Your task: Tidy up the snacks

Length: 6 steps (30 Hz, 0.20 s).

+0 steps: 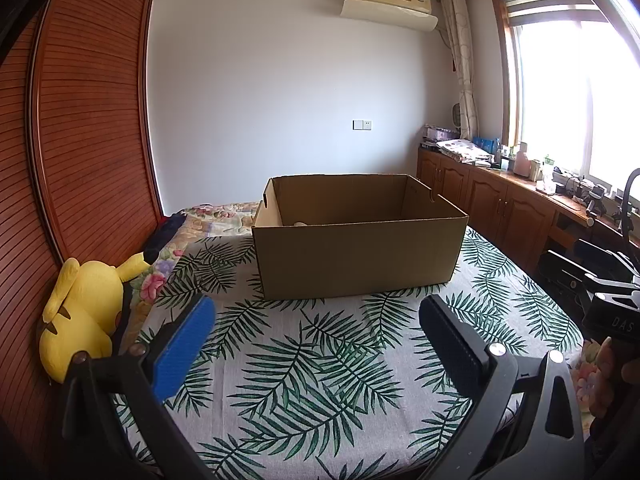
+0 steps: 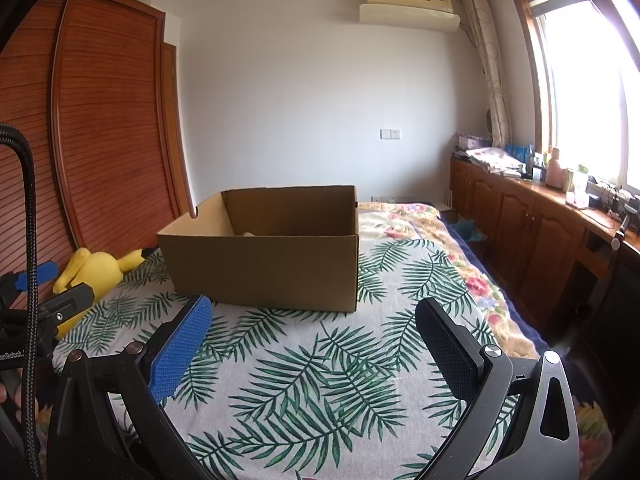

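Both grippers, left (image 1: 316, 340) and right (image 2: 312, 340), hover with jaws spread, empty. Box (image 1: 356, 256) sits on bed (image 1: 312, 380) ahead of jaws, open. Pale item inside, barely visible. No other snacks seen. Box likely light, stiff cardboard; grip at rim.

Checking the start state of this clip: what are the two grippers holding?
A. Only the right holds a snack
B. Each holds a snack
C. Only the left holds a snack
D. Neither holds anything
D: the left gripper and right gripper both stand open over the leaf-print cloth, short of the cardboard box.
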{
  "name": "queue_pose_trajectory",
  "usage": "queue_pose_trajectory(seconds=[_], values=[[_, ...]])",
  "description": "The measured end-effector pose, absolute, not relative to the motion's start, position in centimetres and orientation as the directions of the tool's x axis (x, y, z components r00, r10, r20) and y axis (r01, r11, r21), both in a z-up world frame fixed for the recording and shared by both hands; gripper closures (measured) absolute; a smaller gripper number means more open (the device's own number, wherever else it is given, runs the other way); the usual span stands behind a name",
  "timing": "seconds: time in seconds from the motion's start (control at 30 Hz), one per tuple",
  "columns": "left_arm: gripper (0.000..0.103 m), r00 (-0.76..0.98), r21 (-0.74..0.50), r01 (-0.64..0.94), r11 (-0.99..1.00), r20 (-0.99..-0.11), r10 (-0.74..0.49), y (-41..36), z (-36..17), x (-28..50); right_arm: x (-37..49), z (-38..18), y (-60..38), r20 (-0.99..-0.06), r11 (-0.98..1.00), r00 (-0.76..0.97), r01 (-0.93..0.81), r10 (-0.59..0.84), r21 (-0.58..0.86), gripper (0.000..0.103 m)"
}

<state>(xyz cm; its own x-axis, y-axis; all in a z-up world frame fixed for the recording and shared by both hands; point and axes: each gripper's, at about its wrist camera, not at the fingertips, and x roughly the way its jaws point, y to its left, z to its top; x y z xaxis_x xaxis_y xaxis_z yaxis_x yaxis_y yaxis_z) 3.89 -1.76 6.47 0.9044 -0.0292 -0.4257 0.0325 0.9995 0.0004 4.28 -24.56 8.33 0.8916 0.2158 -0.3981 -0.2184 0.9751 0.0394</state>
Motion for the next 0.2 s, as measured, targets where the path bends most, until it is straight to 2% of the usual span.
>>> queue_pose_trajectory(seconds=[0.2], values=[[0.000, 0.905, 0.001, 0.031, 1.000, -0.425, -0.028, -1.76, 6.55, 3.88, 4.31, 8.33, -24.57, -0.397, 0.975, 0.892, -0.218, 0.215, 0.039, 0.000]])
